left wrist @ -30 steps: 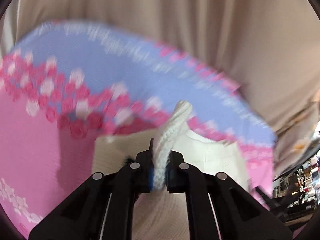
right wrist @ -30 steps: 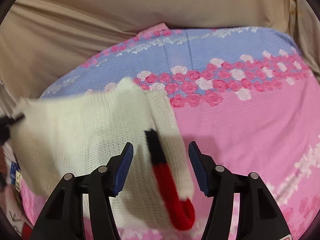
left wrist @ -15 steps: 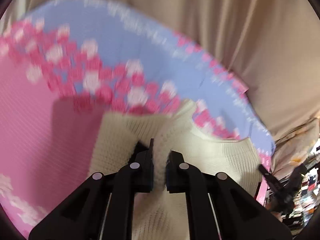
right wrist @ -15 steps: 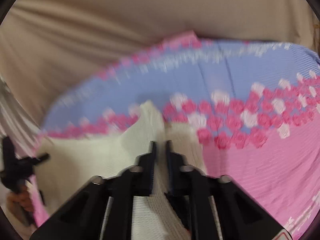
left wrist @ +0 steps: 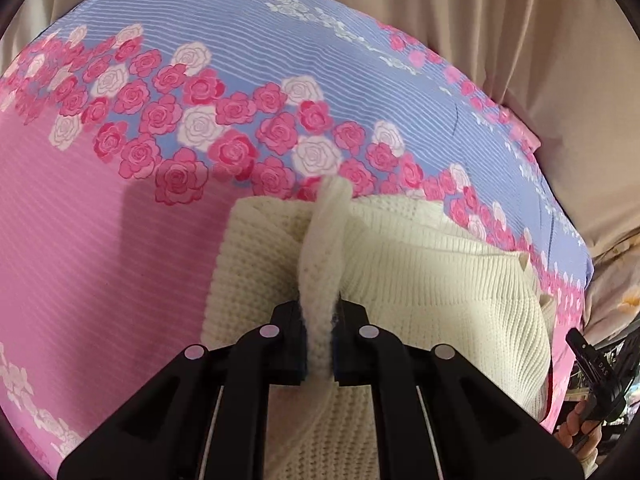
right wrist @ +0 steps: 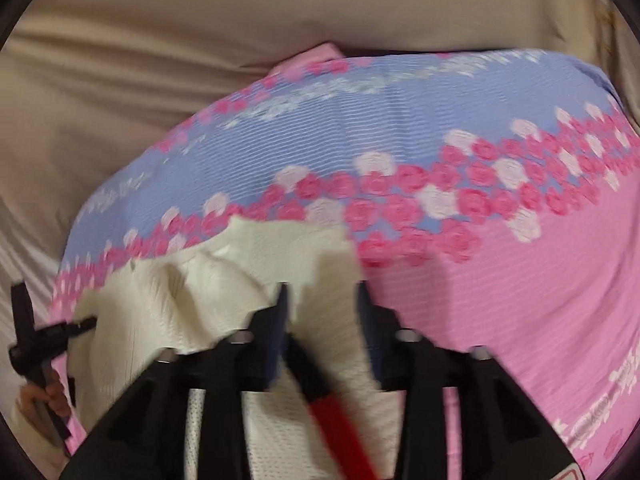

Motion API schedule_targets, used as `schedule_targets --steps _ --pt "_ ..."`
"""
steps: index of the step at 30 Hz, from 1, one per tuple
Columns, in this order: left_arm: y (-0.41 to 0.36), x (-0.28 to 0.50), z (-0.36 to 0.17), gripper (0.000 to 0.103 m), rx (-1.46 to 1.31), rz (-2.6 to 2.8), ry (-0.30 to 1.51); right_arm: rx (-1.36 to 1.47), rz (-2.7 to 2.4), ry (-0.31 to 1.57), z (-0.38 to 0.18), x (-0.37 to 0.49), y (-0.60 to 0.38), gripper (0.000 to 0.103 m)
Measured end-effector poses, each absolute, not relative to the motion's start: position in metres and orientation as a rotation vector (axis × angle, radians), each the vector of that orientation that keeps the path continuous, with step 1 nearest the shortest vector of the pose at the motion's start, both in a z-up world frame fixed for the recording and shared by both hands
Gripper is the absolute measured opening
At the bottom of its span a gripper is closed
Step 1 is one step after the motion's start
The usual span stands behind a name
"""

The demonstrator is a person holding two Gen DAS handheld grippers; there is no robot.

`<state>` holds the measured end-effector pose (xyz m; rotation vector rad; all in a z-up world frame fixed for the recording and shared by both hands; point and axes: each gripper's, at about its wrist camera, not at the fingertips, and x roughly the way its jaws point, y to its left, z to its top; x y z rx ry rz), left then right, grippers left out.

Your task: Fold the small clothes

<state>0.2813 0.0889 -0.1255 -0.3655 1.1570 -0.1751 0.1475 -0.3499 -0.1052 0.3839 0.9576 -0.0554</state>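
A small cream knit sweater [left wrist: 420,280] lies on a pink and blue rose-print sheet [left wrist: 120,240]. My left gripper [left wrist: 318,316] is shut on a bunched fold of the sweater, which stands up between the pads. In the right wrist view the same sweater [right wrist: 208,292] lies crumpled at lower left, with a black and red striped trim [right wrist: 332,408] running under my right gripper [right wrist: 322,292]. That gripper is open, its fingers either side of the sweater's edge. The view is blurred.
Beige cloth [left wrist: 480,20] rises behind the sheet's far edge. The right gripper and a hand [left wrist: 584,428] show at the lower right of the left wrist view; the left gripper [right wrist: 40,344] shows at the left of the right wrist view.
My right gripper shut on the sweater, then opened again. My left gripper kept its hold while the sweater was drawn over and laid down on the sheet.
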Motion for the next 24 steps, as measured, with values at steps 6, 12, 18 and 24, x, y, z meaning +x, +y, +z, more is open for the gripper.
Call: schedule_targets --steps 6,12,18,24 --pt "0.086 0.275 -0.123 0.008 -0.364 -0.183 1.161 0.217 -0.009 1.125 -0.146 0.192 -0.293 0.041" --pt "0.100 0.265 -0.096 0.008 -0.381 -0.190 1.075 0.297 -0.016 0.819 -0.056 0.131 -0.322 0.006" --pt "0.084 0.291 -0.133 0.008 -0.322 -0.155 1.179 0.413 -0.150 0.989 -0.123 0.144 -0.377 0.006" --pt "0.084 0.287 -0.127 0.015 -0.328 -0.135 1.169 0.376 -0.174 1.030 -0.138 0.142 -0.368 0.015"
